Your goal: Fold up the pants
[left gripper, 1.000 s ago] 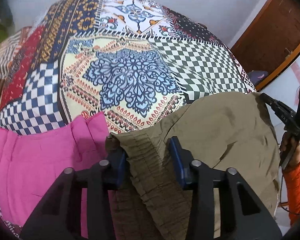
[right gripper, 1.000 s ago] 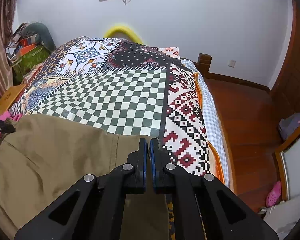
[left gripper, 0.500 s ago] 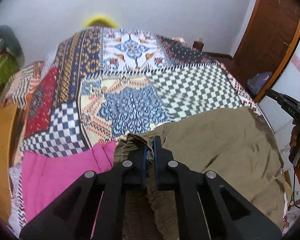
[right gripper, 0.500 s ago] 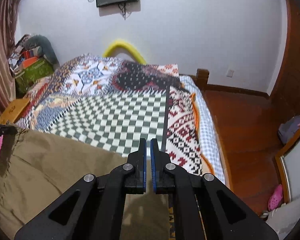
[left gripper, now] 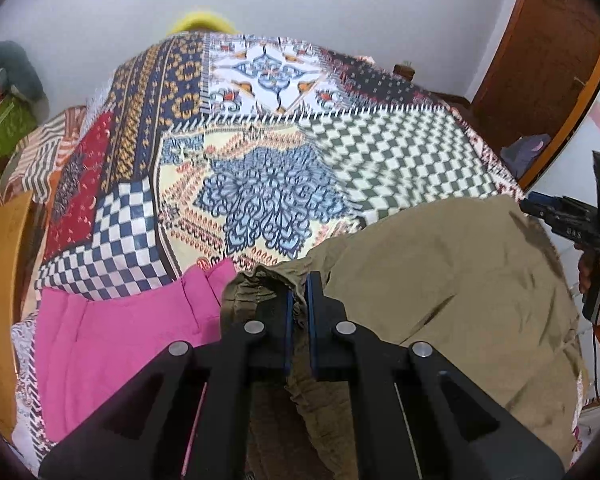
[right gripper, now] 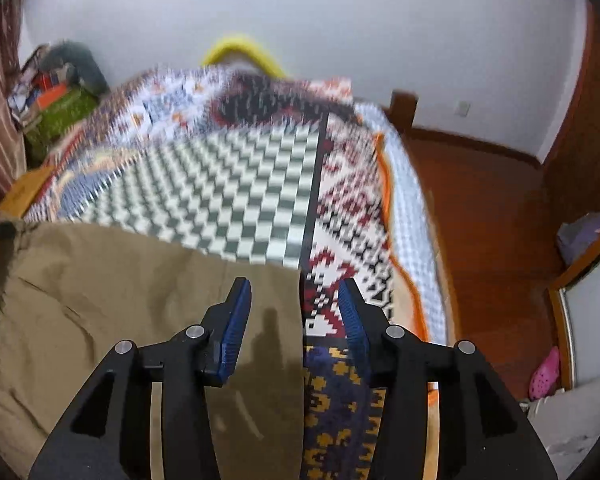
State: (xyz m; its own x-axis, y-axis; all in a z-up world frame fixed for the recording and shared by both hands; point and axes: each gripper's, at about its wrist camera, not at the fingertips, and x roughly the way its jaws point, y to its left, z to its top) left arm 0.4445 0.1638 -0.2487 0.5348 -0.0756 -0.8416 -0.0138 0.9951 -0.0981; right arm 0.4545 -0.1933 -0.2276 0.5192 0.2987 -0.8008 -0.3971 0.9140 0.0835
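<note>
on the left of the patchwork bedspread lies a pink garment. just beside it the left gripper, apart a second ago, has clamped the olive pants' gathered waistband. the pants spread rightward; there the right gripper is opening over their straight edge, nothing pinched yet. one end is secured; the fold likely waits on the right grasp.

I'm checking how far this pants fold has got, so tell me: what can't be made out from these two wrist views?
- Left wrist view: the gathered waistband of the olive pants is partly hidden by the shut left gripper.
- Left wrist view: the pink garment is cut off by the gripper's frame.
- Right wrist view: the bedspread is motion-blurred.
- Right wrist view: the opening right gripper hides the pants' near edge.
</note>
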